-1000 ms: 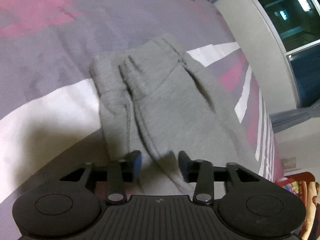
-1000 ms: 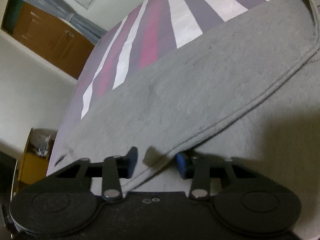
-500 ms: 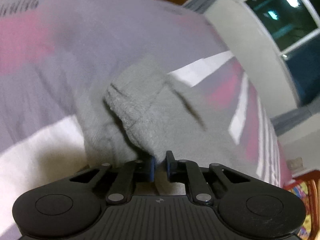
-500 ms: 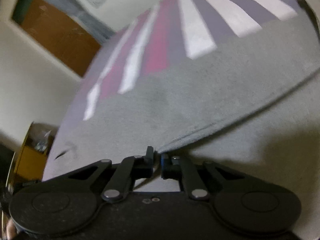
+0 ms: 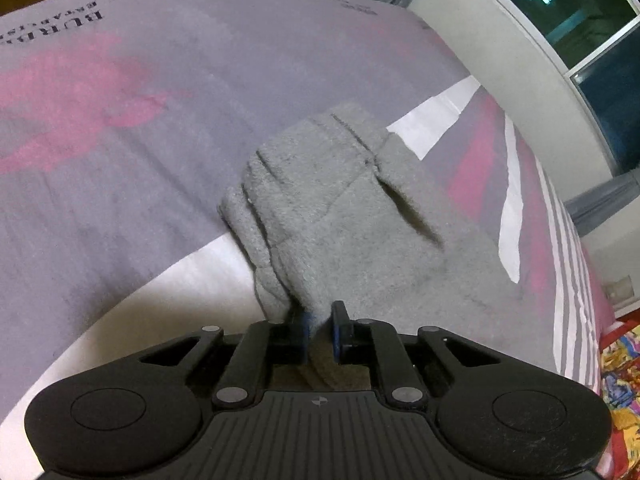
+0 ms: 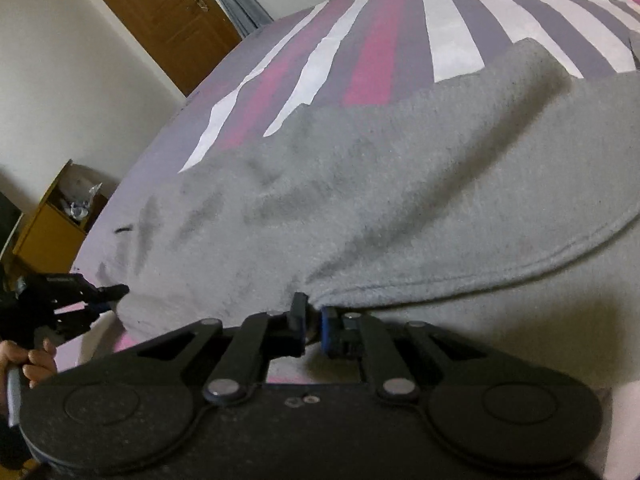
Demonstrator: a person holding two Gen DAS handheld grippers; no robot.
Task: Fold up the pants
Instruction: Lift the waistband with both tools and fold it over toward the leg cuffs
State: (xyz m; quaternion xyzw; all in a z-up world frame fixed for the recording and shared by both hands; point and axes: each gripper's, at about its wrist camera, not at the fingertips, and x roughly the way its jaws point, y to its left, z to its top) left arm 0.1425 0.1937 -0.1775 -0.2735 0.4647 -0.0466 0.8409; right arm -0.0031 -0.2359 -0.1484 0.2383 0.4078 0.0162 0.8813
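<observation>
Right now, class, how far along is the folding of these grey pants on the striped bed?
Done: both grips are made. The left gripper is shut on the near edge of the grey pants, and the right gripper is shut on their hem. In hand: the pinched edges are raised off the striped bedspread. Left: carrying that edge across, laying it down and any further folds; no finished fold shows.

The gray pants [image 6: 400, 200] run off the right edge. The bedsheet's dark letters [image 5: 52, 26] are cut off.
</observation>
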